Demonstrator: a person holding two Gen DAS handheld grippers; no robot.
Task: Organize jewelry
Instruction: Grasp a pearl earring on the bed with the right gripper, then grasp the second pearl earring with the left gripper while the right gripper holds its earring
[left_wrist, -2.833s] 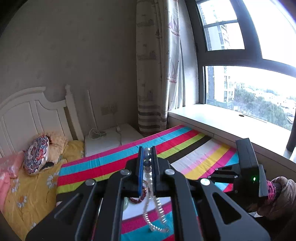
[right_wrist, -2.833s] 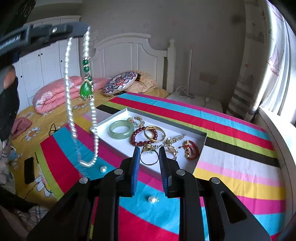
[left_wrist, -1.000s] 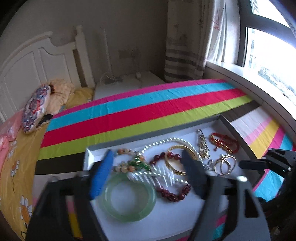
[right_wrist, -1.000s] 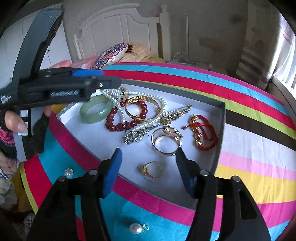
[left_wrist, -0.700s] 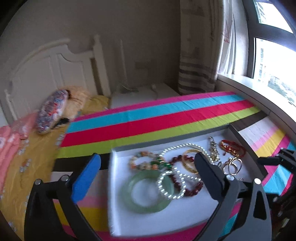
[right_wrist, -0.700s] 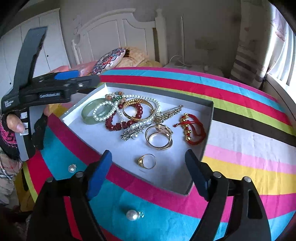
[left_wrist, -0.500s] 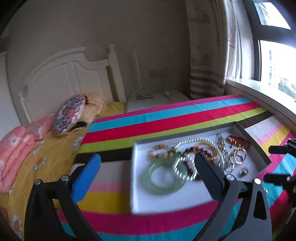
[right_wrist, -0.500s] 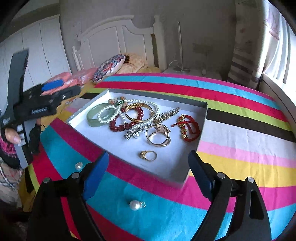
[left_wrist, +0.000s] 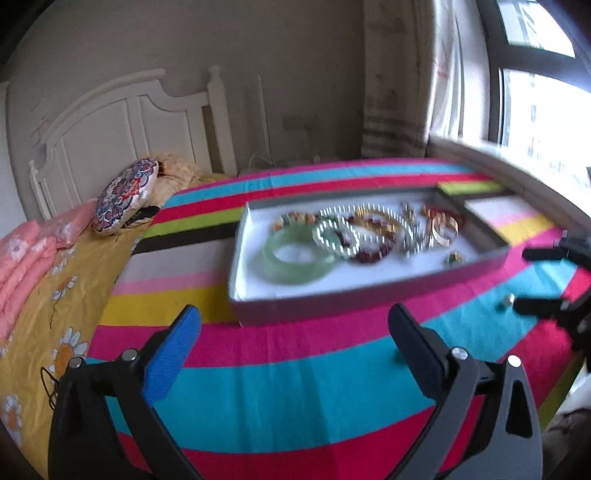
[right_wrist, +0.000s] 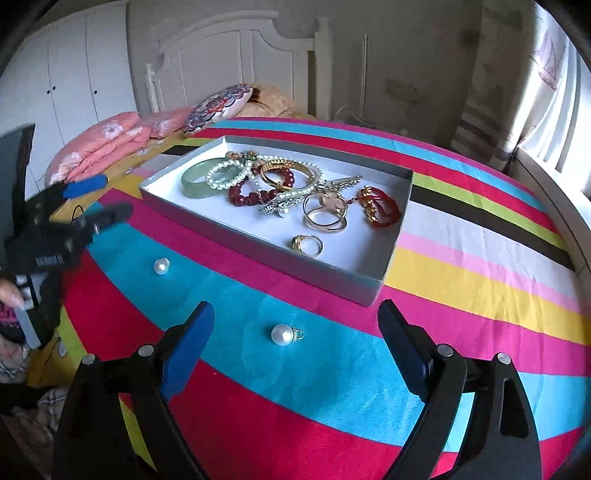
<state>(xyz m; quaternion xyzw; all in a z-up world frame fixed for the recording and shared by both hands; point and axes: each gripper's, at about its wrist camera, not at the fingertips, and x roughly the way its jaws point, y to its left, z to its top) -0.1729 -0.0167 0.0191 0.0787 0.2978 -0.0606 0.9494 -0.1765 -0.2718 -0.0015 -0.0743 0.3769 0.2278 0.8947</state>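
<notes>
- Hovering, right claw (right_wrist: 295, 328) gapes wide and empty above the pearl pendant (right_wrist: 282, 334) on the striped bedspread (right_wrist: 332, 369).
- Left claw (left_wrist: 295, 332) likewise gapes empty.
- Risk: the round pearl may roll away under closing fingers.

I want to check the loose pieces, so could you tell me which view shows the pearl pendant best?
The right wrist view: the pearl pendant lies sharp on the blue stripe. The left wrist view shows only a blurred speck.

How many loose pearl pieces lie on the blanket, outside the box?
2: one pearl on the turquoise stripe near the left gripper, another pearl before the right gripper's fingers.
</notes>
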